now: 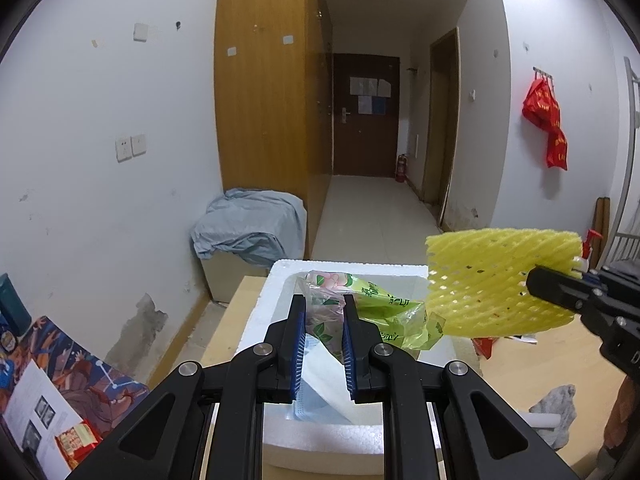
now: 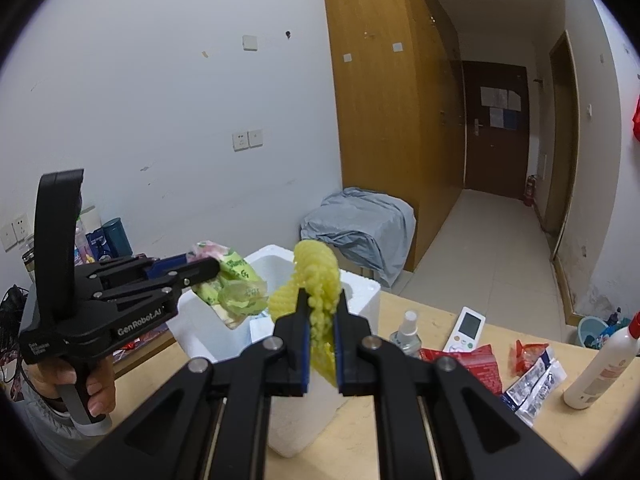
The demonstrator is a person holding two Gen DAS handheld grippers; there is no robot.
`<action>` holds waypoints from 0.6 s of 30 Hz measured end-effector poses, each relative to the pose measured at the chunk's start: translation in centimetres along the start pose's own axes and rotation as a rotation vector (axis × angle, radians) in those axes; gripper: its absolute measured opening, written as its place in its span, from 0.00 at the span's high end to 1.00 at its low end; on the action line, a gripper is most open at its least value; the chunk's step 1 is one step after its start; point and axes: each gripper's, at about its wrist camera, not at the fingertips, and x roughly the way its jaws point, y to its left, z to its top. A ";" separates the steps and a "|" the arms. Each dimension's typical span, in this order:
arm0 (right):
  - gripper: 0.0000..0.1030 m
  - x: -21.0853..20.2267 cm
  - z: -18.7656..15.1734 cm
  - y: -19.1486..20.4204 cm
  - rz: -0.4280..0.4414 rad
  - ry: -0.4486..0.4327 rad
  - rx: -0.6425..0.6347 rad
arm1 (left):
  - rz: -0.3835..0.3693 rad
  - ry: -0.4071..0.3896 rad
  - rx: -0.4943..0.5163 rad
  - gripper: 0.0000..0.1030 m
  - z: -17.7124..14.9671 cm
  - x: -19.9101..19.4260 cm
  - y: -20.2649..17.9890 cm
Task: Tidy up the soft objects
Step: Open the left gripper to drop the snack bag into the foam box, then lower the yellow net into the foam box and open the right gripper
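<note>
Left wrist view: the left gripper (image 1: 325, 312) has its fingers clamped on a green plastic bag (image 1: 376, 304) above a white foam box (image 1: 320, 444) on the desk (image 1: 240, 304); alongside, the right gripper (image 2: 323, 314) pinches a yellow foam net (image 2: 318, 276) between closed fingers.

Both handheld tools are built alike. The left claw (image 1: 324, 328) has matte black plastic fingers lined with ribbed blue pads (image 1: 297, 354), and black linkage arms with triangular cut-outs pinned by round silver screws (image 1: 263, 347). Pale metal rails run beneath the linkage. The right claw (image 2: 322, 322) shows the same black fingers, blue pads and silver pivot screws (image 2: 273, 343). Seen from the side in the right wrist view, the left tool has a tall curved black upright, a pistol grip with a grey lower end, and white lettering "GenRobot.AI". The hand (image 2: 86, 386) on the grip emerges from a grey patterned sleeve (image 2: 48, 420).
</note>
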 end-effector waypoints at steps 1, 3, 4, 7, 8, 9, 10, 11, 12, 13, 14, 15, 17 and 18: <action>0.88 -0.1 0.0 -0.1 -0.002 -0.001 0.002 | -0.004 0.002 0.000 0.81 0.0 0.1 0.0; 0.88 -0.3 0.1 -0.2 -0.004 -0.007 0.006 | -0.013 0.009 -0.008 0.79 0.0 0.4 0.0; 0.88 -0.4 0.2 -0.3 -0.005 -0.010 0.007 | -0.012 0.014 -0.005 0.74 0.0 0.6 0.0; 0.88 -0.7 0.3 -0.3 -0.010 -0.018 0.011 | 0.013 0.010 -0.012 0.25 -0.1 0.6 0.2; 0.88 -0.7 0.4 -0.4 -0.011 -0.018 0.009 | 0.028 -0.006 -0.017 0.13 -0.1 0.3 0.4; 0.88 -0.7 0.4 -0.3 -0.011 -0.018 0.007 | 0.040 -0.026 -0.016 0.12 -0.1 -0.1 0.5; 0.88 -0.7 0.3 -0.2 -0.011 -0.018 0.009 | 0.049 -0.036 -0.013 0.12 -0.1 -0.4 0.5; 0.88 -0.6 0.3 -0.2 -0.011 -0.016 0.009 | 0.059 -0.035 -0.012 0.11 -0.2 -0.5 0.6; 0.88 -0.6 0.2 -0.2 -0.010 -0.014 0.009 | 0.067 -0.034 -0.014 0.11 -0.2 -0.7 0.7; 0.88 -0.4 0.1 -0.2 -0.009 -0.011 0.008 | 0.071 -0.035 -0.020 0.11 -0.3 -0.8 0.8; 0.88 -0.4 0.1 -0.2 -0.007 -0.010 0.009 | 0.074 -0.034 -0.026 0.11 -0.3 -1.0 1.0; 0.88 -0.3 0.1 0.0 -0.003 -0.006 0.007 | 0.080 -0.036 -0.032 0.09 -0.3 -1.2 1.2; 0.88 -0.1 0.1 0.1 0.001 -0.003 0.002 | 0.090 -0.042 -0.037 0.05 -0.2 -1.5 1.3; 0.88 0.0 0.1 0.4 0.004 0.000 -0.001 | 0.101 -0.048 -0.037 0.05 -0.2 -1.8 1.4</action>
